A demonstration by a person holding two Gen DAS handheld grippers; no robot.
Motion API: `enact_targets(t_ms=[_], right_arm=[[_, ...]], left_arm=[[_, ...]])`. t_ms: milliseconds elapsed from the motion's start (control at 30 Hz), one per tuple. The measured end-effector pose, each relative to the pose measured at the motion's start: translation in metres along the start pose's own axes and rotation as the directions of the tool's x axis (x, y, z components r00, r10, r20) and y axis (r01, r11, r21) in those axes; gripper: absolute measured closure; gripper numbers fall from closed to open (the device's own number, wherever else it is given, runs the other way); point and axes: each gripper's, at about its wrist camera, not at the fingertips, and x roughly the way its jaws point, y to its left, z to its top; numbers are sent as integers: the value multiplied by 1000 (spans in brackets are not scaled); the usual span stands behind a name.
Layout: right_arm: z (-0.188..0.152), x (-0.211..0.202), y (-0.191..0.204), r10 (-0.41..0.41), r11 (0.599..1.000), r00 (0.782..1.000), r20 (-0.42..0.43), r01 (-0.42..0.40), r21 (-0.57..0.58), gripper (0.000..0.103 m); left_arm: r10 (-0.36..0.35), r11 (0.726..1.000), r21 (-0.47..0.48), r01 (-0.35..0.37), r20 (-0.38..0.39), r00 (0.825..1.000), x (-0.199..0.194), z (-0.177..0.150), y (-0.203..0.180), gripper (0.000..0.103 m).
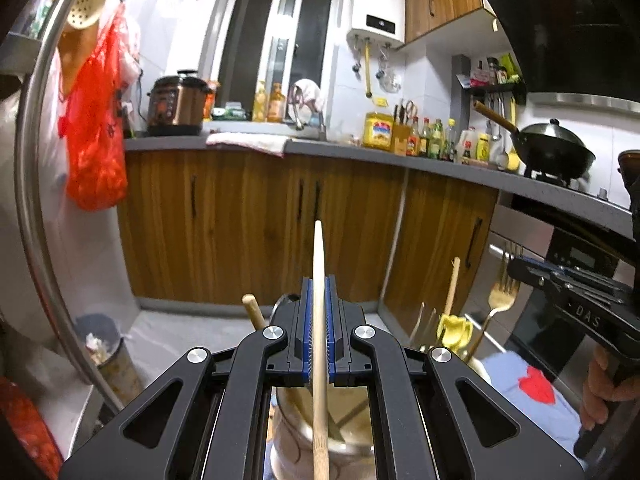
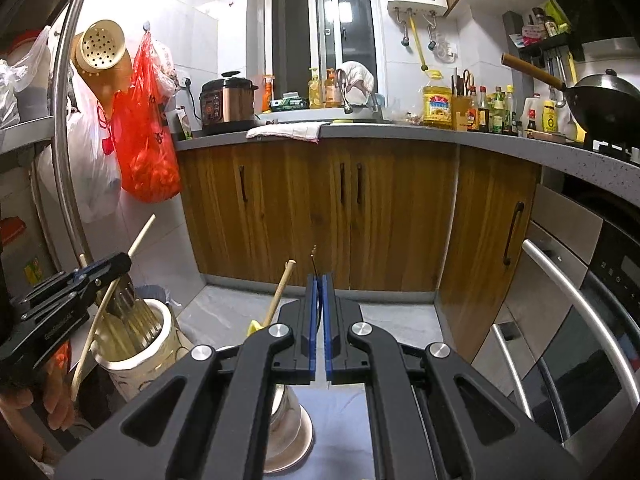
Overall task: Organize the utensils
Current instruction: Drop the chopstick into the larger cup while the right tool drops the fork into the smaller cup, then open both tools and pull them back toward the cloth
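Note:
My left gripper [image 1: 319, 280] is shut on a long wooden chopstick [image 1: 319, 248] that stands almost upright, its lower end over a patterned ceramic holder [image 1: 296, 440]. A wooden handle [image 1: 253, 310] leans out of that holder. In the right wrist view the holder [image 2: 136, 360] contains several metal utensils, and the left gripper [image 2: 126, 260] holds the chopstick [image 2: 108, 296] slanted beside it. My right gripper [image 2: 319, 280] is shut on a gold fork [image 1: 500, 300], seen edge-on as a thin strip [image 2: 314, 254]. Under it stands a steel cup [image 2: 288, 412] with a yellow, wooden-handled utensil [image 2: 280, 292].
Wooden cabinets [image 2: 304, 208] under a grey counter [image 2: 400, 132] face me across the floor. An oven with a steel bar handle [image 2: 560, 280] is at the right. A rack's metal post [image 1: 36, 160], a red bag [image 1: 96, 140] and a bin [image 1: 104, 348] are at the left. A blue cloth [image 1: 520, 380] covers the table.

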Motion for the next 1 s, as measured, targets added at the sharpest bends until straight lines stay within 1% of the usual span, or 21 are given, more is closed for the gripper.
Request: enact_targets(t_ms=[267,500,600,700,767,900,1000], right_arm=[[-6,-8,-2,17,1000,999,40,-17,7,100],[-10,-12,-8,23,999,999,50,-24,27,100],[-10,-11,-10,26,999,999,48,-28,37,100],[-10,-12,-10,30,999,998,50,-31,35,100],[-9,-12,-10,31,999,998,52,-33,31,100],[-10,-12,-12,37,999,998,51,-39,35,100],[-10,-11,-14,39,998,998,51,-41,39,100]], left_arm=[[-40,998,46,44,-71,997,-9,-11,0,97],[-54,998,32,56,-77,996,-13,-14,1,97],[-65,998,1,65,-36,997,-16,-5,2,97],[-77,997,-15,77,54,996,-19,15,-3,97],[-90,995,-27,93,92,992,-17,26,-6,97],[-114,992,-34,119,123,986,-3,43,-13,97],[-109,993,-26,114,128,986,10,51,-16,97]])
